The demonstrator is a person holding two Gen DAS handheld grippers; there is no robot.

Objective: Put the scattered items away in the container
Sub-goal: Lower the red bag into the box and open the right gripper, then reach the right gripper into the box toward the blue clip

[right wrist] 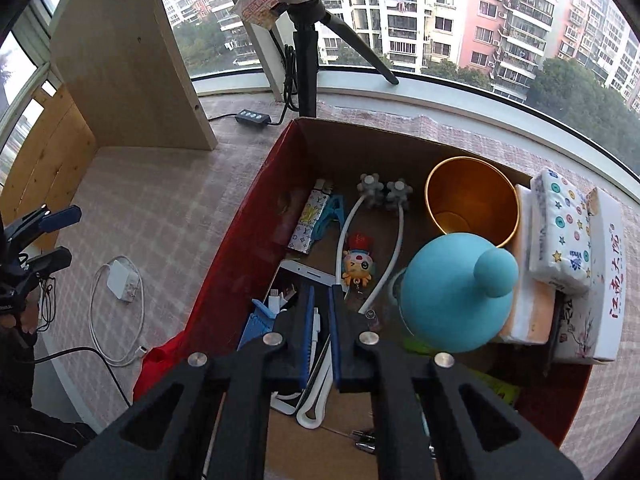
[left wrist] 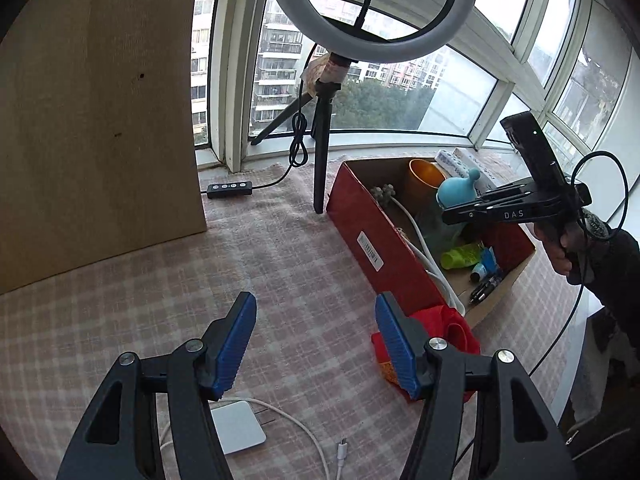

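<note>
A white charger [left wrist: 238,426] with its coiled cable [right wrist: 94,320] lies loose on the checked cloth, just beneath my left gripper [left wrist: 316,304], which is open and empty. The red cardboard box [left wrist: 372,236] holds a gold cup [right wrist: 472,204], a blue rubber bulb [right wrist: 452,304], a phone [right wrist: 300,276], a white massager, tissue packs [right wrist: 560,232] and small items. My right gripper [right wrist: 322,292] hovers over the box with its pads nearly together and nothing seen held. A red bag [left wrist: 452,324] lies against the box's near corner.
A ring light on a black tripod [left wrist: 322,152] stands behind the box, its inline controller [left wrist: 230,190] on the cloth. A wooden panel [left wrist: 96,120] rises at the left. Windows curve along the back. A person's hand [left wrist: 560,248] holds the right gripper.
</note>
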